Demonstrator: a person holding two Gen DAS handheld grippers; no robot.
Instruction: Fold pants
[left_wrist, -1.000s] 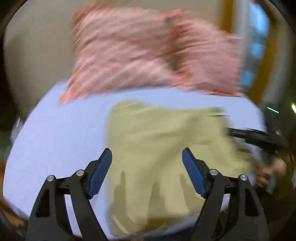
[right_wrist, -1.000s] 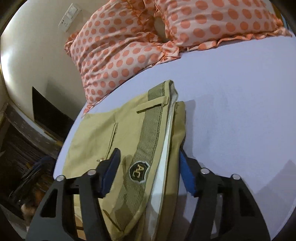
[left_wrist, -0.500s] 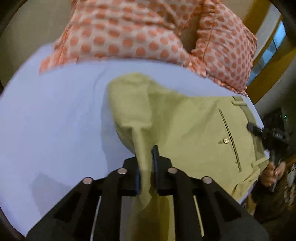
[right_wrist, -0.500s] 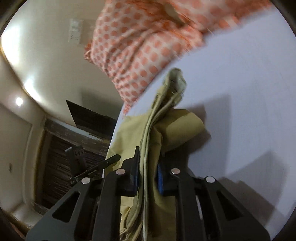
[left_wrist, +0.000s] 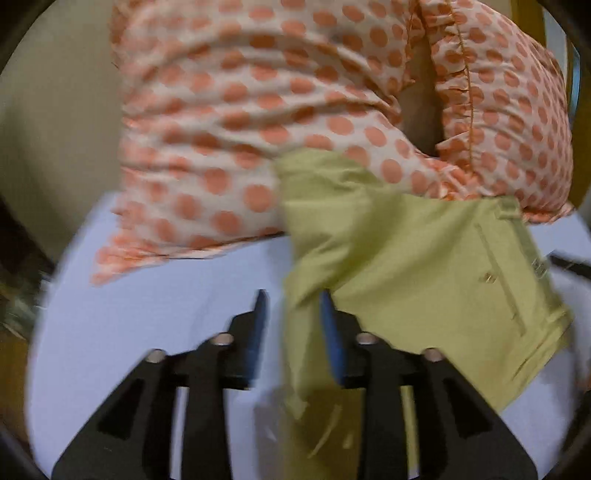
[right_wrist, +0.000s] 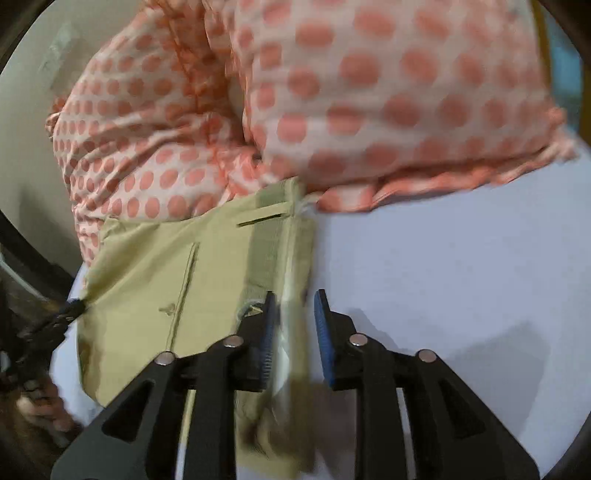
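1. The left hand-held gripper (left_wrist: 291, 306) is partly parted, with a fold of the khaki pants (left_wrist: 417, 266) between its blue pads.
2. The right hand-held gripper (right_wrist: 293, 306) is partly parted astride the waistband edge.
3. The pants lie ahead on the bed (right_wrist: 443, 280), touching the dotted pillows (right_wrist: 369, 92); no writing is legible.

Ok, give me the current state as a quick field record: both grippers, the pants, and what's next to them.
left gripper: jaws parted, pants fabric between them, no clamp visible
right gripper: jaws parted, waistband edge between them, no clamp visible
pants: khaki, folded, on the bed sheet, back pocket facing up
far end of pants: up against the polka-dot pillows
image quality: motion-blurred in both views
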